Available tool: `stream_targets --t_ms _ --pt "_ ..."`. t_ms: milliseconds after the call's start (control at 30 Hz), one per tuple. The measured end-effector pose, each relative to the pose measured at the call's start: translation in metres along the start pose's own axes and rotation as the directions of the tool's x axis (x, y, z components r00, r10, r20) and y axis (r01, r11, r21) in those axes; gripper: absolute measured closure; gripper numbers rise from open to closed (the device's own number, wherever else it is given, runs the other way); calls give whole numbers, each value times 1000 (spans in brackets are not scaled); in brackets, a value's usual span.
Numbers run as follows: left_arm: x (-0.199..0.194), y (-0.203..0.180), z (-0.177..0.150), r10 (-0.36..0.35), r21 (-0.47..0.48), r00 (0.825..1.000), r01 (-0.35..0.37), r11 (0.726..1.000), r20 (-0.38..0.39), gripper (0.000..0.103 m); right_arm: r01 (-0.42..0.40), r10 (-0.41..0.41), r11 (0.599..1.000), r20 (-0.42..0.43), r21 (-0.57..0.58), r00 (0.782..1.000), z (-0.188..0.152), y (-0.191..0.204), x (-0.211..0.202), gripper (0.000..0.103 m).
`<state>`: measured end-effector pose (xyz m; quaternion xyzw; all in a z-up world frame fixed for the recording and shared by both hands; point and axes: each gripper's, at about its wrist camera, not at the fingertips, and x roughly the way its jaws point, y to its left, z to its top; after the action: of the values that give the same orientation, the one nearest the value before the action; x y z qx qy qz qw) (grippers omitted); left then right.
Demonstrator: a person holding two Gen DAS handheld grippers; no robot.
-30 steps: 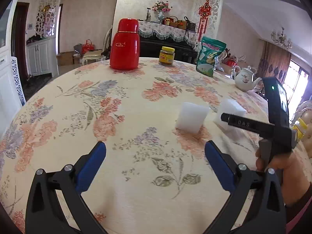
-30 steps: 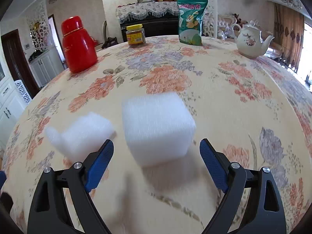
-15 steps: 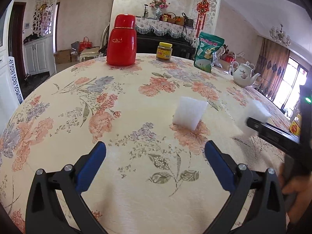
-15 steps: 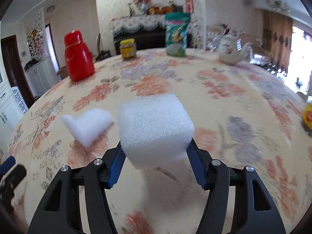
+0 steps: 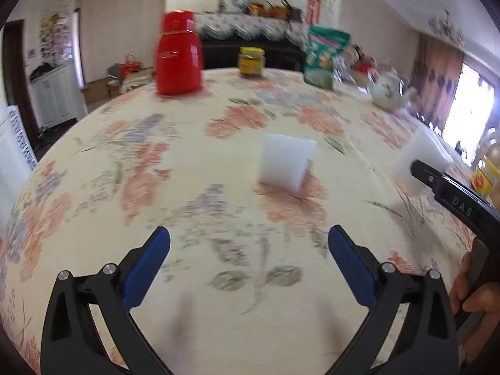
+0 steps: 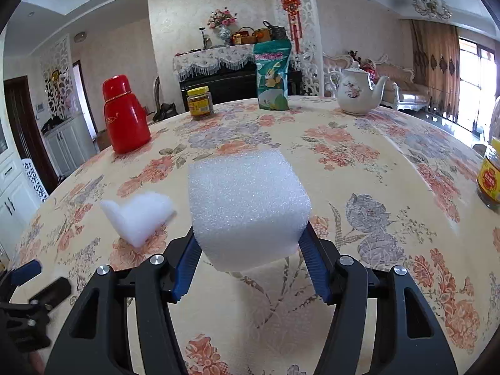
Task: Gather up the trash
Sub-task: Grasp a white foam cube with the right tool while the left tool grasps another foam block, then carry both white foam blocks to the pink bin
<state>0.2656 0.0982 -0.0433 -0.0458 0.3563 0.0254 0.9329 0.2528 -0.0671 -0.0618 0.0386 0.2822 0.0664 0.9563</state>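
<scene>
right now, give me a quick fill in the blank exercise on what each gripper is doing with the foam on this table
1. The right gripper is shut on the white foam ____.
2. The left gripper is ____ and holds nothing.
3. The smaller foam piece lies on the floral tablecloth, on the ____ side of the held foam cube in the right wrist view.
4. The thermos on the table is ____ in colour.

Missing words: cube; open; left; red

The left gripper point(image 5: 248, 245) hangs wide-jawed over the floral table point(image 5: 93, 187). Beyond it lies a white foam piece point(image 5: 286, 162). Right of that foam, the right gripper point(image 5: 459, 201) pinches a foam cube point(image 5: 423, 153). Far behind the foam stands a red flask point(image 5: 178, 54).
</scene>
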Motion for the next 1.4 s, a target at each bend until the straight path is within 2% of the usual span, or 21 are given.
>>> stream_targets --t_ms 100,200,300,367,467,533,567,600,767,1067,1267,1400 --pt "26 -10 17 7 14 999 -6 1000 -40 6 -10 10 1000 0 19 1000 0 -2 0 45" --pt "48 -17 29 13 24 999 -12 1000 -46 7 -9 10 999 -1 45 1000 1 -9 0 44" --pt "72 -27 40 21 55 998 -18 998 -59 12 -3 3 997 0 75 1000 1 -17 0 44" --pt "86 -29 49 6 39 997 -3 999 -80 19 -2 3 995 -9 96 1000 1 -22 2 44" --pt "103 -30 61 12 22 995 -10 1000 -99 21 -3 5 994 -12 108 1000 1 -25 3 44" --pt "114 -31 65 5 26 992 -2 1000 -124 33 -1 2 995 -10 103 1000 1 -23 3 44" --pt "118 -31 65 -1 30 990 5 1000 -140 44 1 0 995 -9 96 1000 1 -22 2 44" --pt "119 -32 65 -22 31 989 27 999 -148 47 3 -2 996 -9 91 1000 1 -21 3 44" --pt "89 -38 53 -8 82 998 13 997 -69 49 6 -5 998 -7 67 1000 1 -16 2 44" --pt "13 -20 21 19 41 998 -22 999 61 49 11 -11 999 -8 46 1000 1 -12 2 44" --pt "-21 -4 2 34 21 996 -36 999 80 49 51 -50 998 42 -22 998 0 2 -7 44" --pt "-49 7 -7 27 -3 993 -27 1000 114 49 47 -46 997 22 -65 999 -3 11 -8 44"
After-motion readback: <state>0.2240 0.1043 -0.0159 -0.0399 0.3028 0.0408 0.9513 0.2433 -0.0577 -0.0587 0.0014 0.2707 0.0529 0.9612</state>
